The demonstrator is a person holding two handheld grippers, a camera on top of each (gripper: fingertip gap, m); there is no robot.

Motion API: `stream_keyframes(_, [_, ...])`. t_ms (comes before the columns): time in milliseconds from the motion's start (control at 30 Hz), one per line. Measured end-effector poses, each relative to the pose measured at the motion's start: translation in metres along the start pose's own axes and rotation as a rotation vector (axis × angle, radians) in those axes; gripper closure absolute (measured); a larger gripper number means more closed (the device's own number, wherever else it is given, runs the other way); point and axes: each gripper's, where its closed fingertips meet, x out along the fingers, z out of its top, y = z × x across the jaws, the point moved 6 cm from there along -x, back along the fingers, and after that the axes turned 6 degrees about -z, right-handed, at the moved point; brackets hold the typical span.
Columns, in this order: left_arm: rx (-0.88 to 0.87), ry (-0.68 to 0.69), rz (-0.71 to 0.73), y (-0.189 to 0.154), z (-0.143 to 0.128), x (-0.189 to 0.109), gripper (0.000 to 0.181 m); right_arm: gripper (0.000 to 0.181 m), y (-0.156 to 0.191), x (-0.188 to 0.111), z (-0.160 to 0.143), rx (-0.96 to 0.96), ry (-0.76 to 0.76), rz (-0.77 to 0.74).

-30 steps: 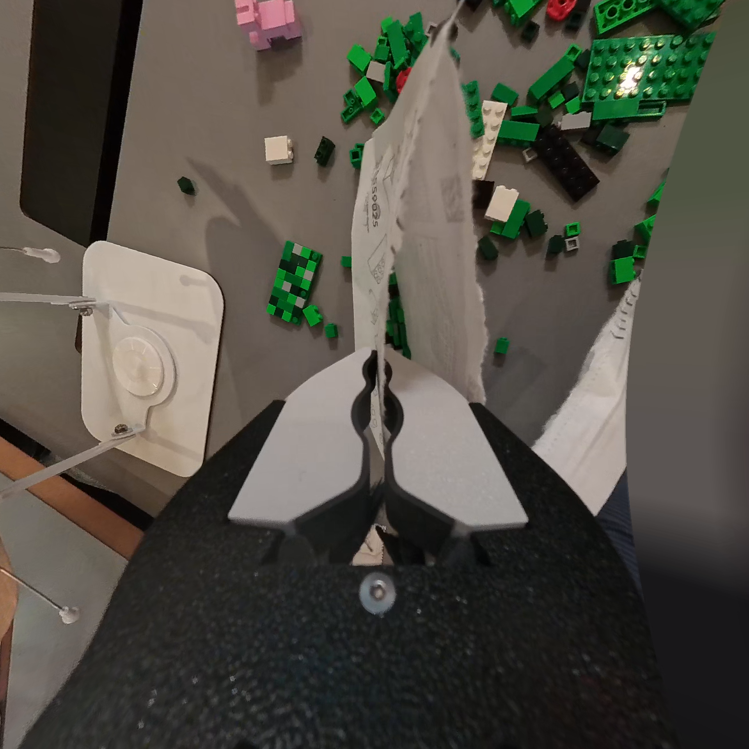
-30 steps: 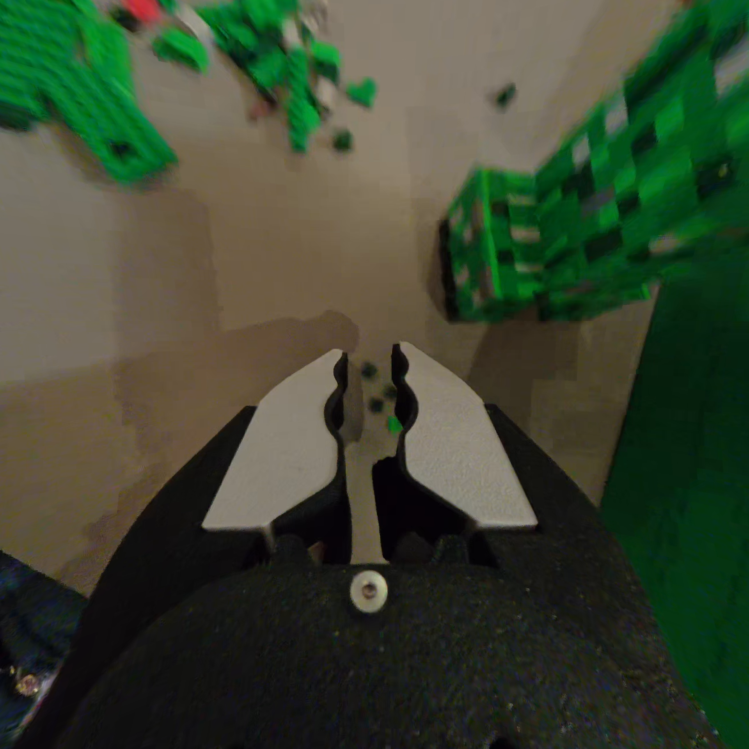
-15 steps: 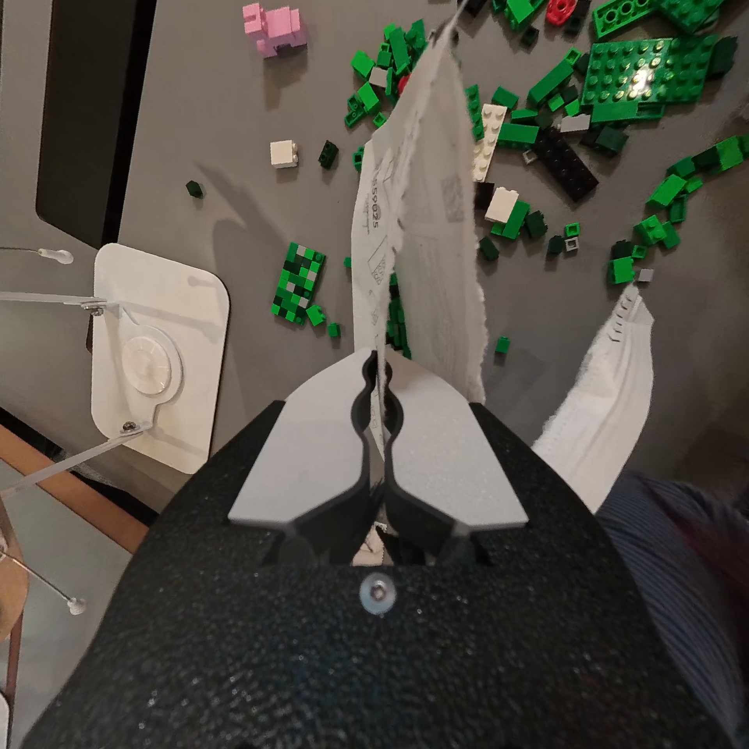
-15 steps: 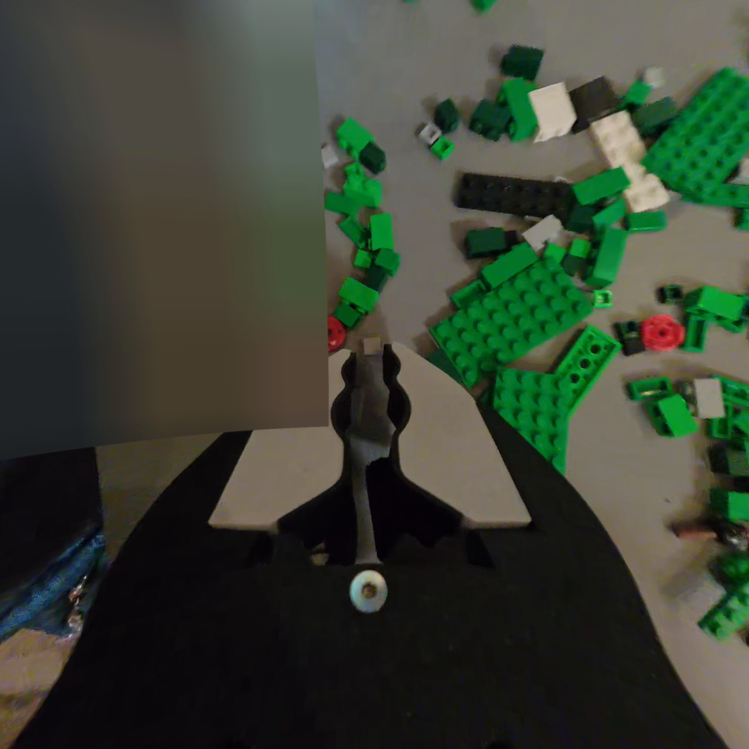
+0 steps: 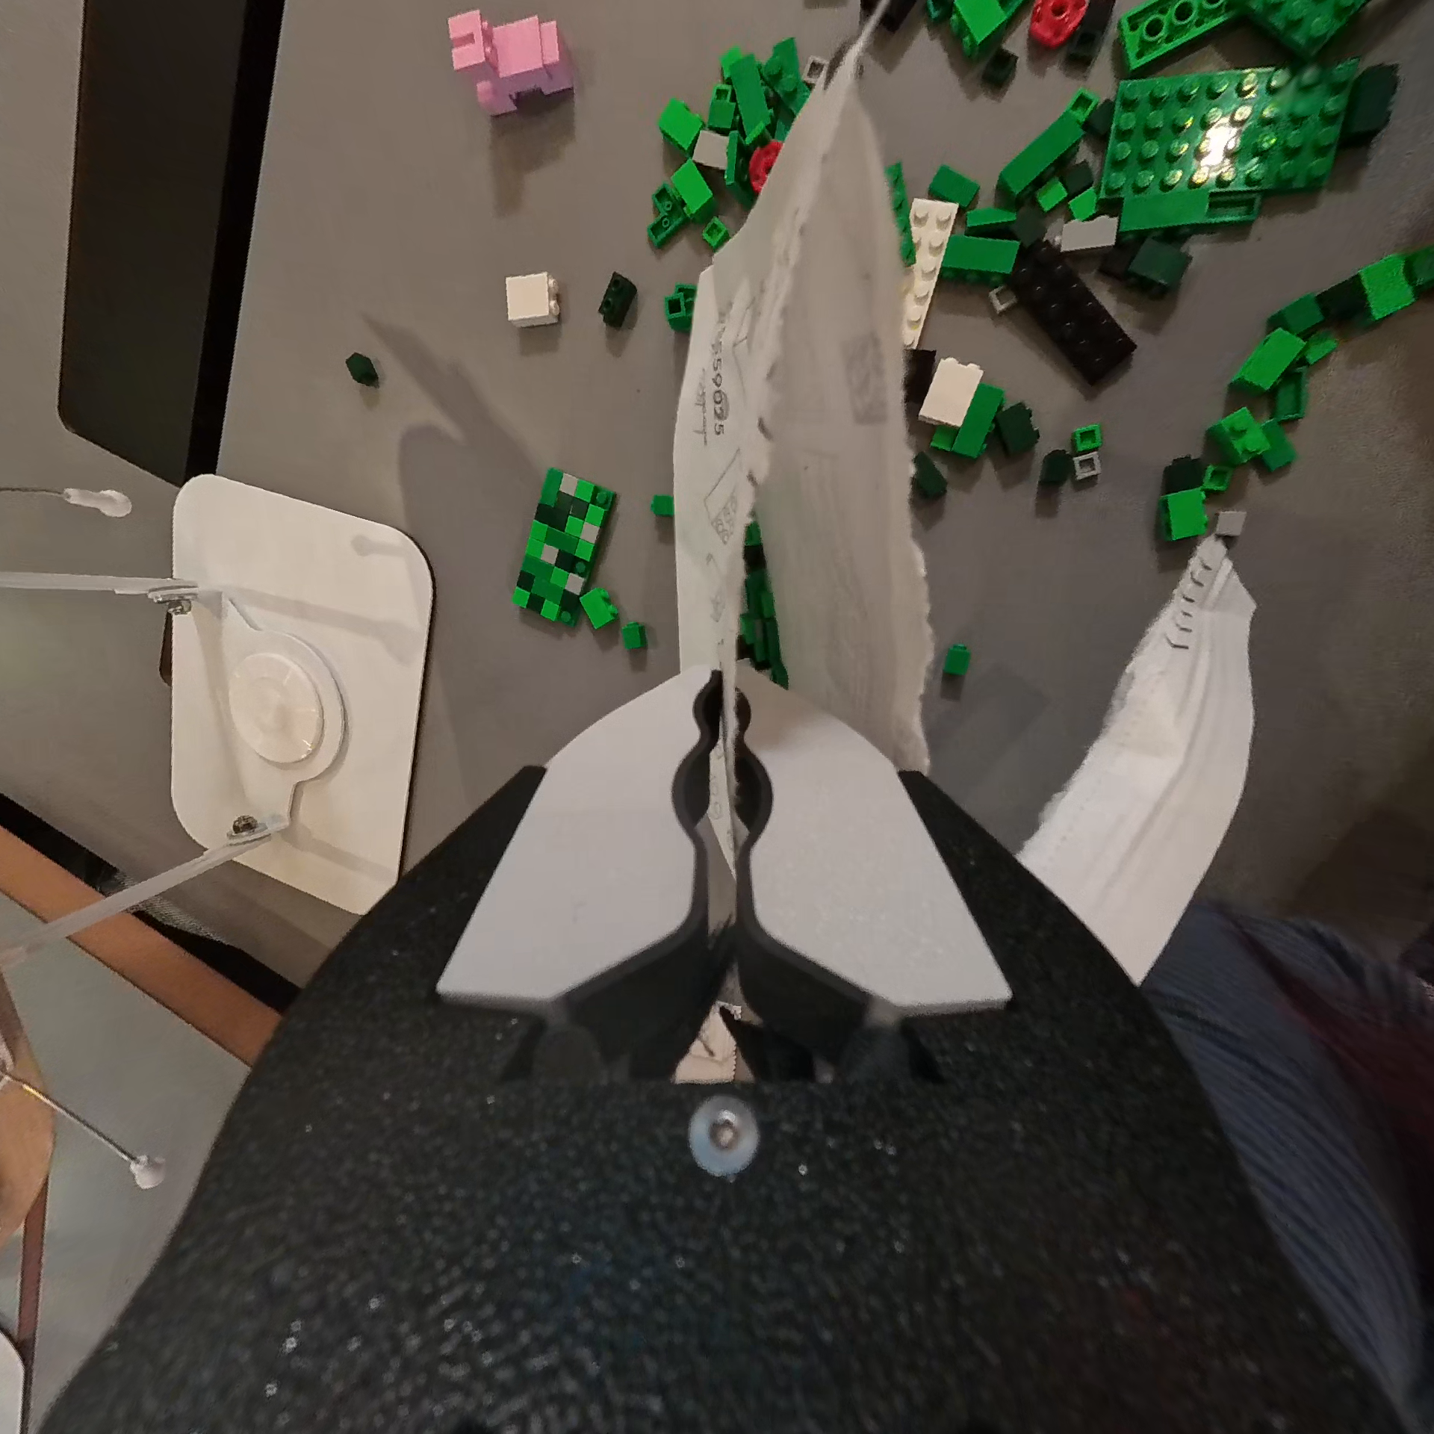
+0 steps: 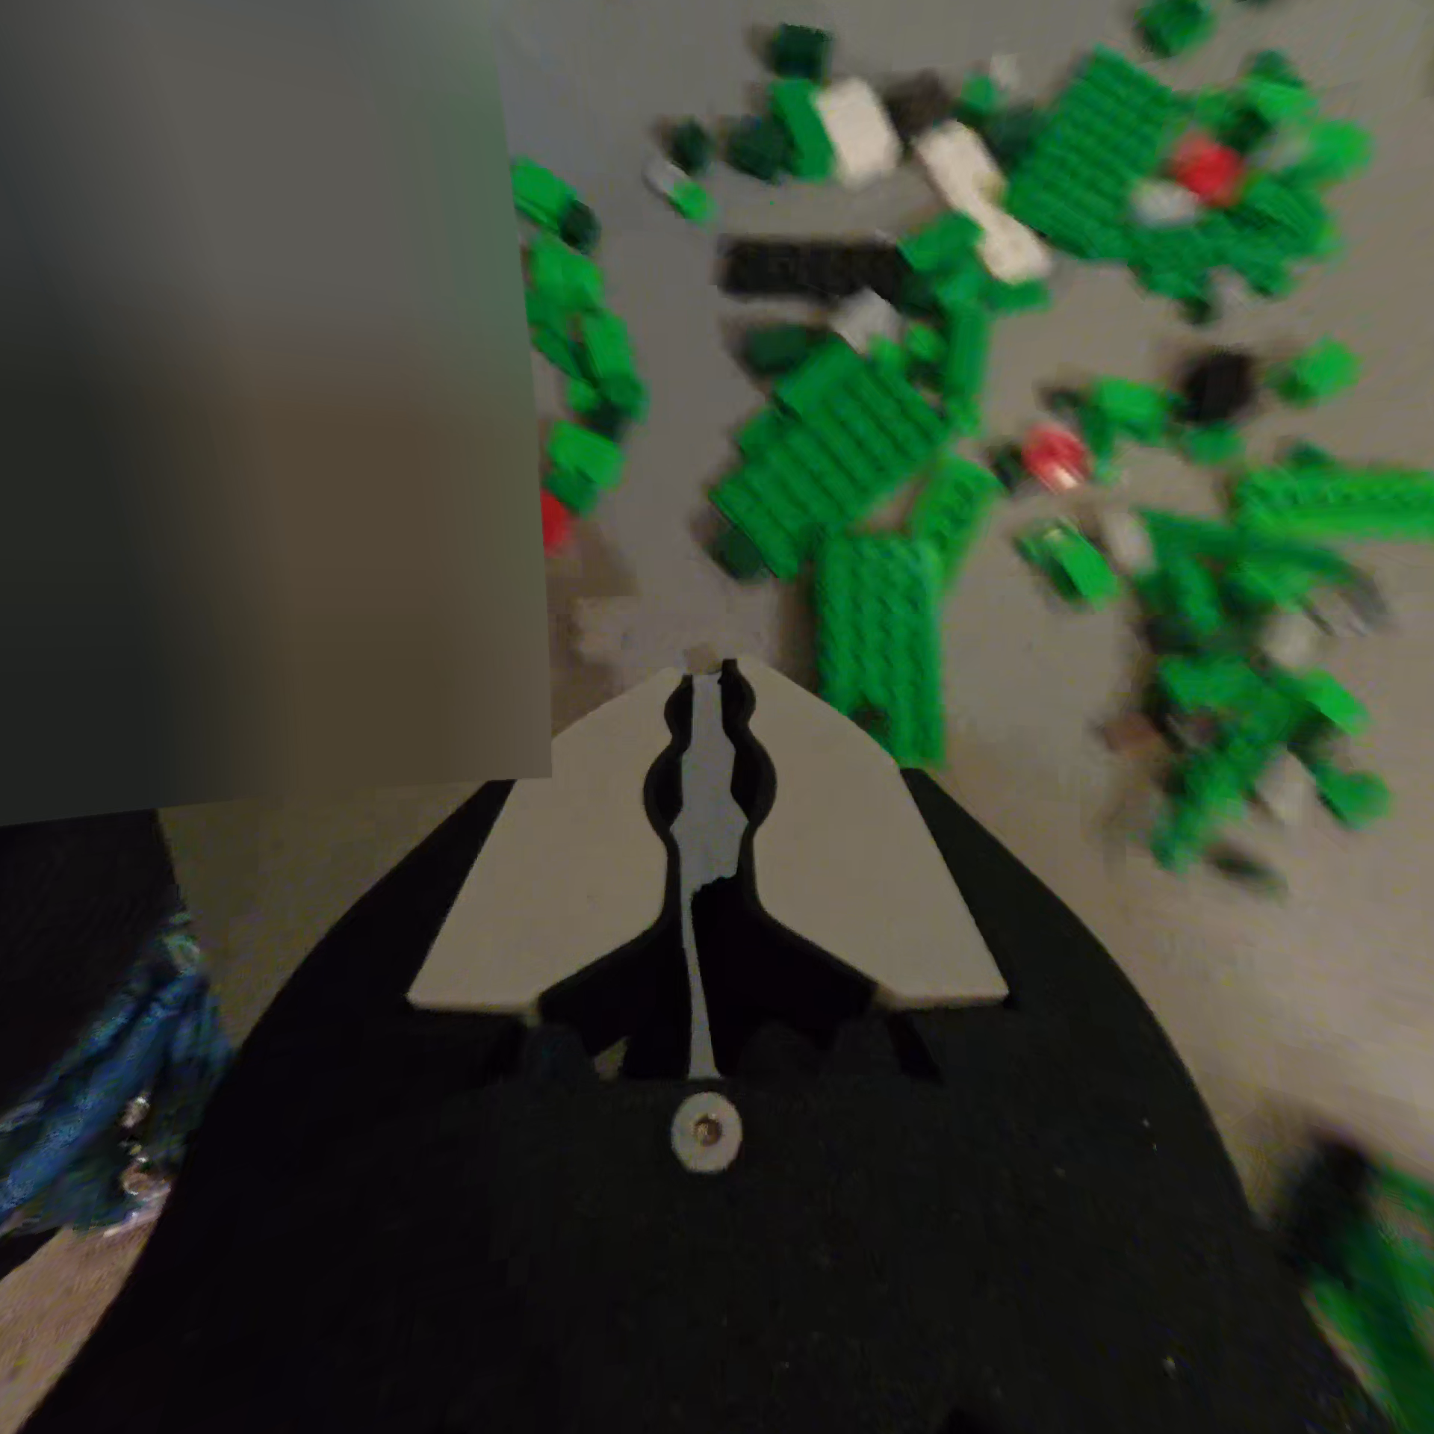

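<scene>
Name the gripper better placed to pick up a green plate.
Right. The right gripper hovers beside the green plates, seemingly pinching only a paper scrap; the left gripper is shut on the torn paper bag.

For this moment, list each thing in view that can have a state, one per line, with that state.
left gripper: shut on the torn paper bag.
torn paper bag: ripped open, ragged edges, held up above the table.
second paper piece: lying loose at the right, not gripped.
right gripper: nearly shut; a thin pale strip shows between its jaws; view blurred.
green baseplate: flat on the table.
pink brick figure: assembled, lying apart from the pile.
</scene>
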Motion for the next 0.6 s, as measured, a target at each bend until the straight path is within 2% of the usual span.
stream_keyframes(133, [0.003, 0.006, -0.011, 0.001, 0.002, 0.003, 0.181, 0.174, -0.045, -0.082, -0.066, 0.202, 0.084, -0.346])
stream_keyframes(200, [0.004, 0.024, -0.013, 0.002, 0.003, 0.006, 0.181, 0.174, -0.053, -0.115, -0.101, 0.319, 0.127, -0.412])
stream_keyframes(267, [0.006, 0.038, 0.010, 0.003, 0.006, 0.007, 0.181, 0.174, -0.052, -0.132, -0.128, 0.377, 0.185, -0.423])
stream_keyframes(367, [0.029, 0.039, 0.028, 0.001, 0.010, 0.006, 0.181, 0.174, -0.046, -0.138, -0.153, 0.419, 0.229, -0.393])
stream_keyframes(600, [0.024, 0.029, 0.040, 0.000, 0.008, 0.003, 0.181, 0.174, -0.048, -0.120, -0.164, 0.425, 0.178, -0.370])
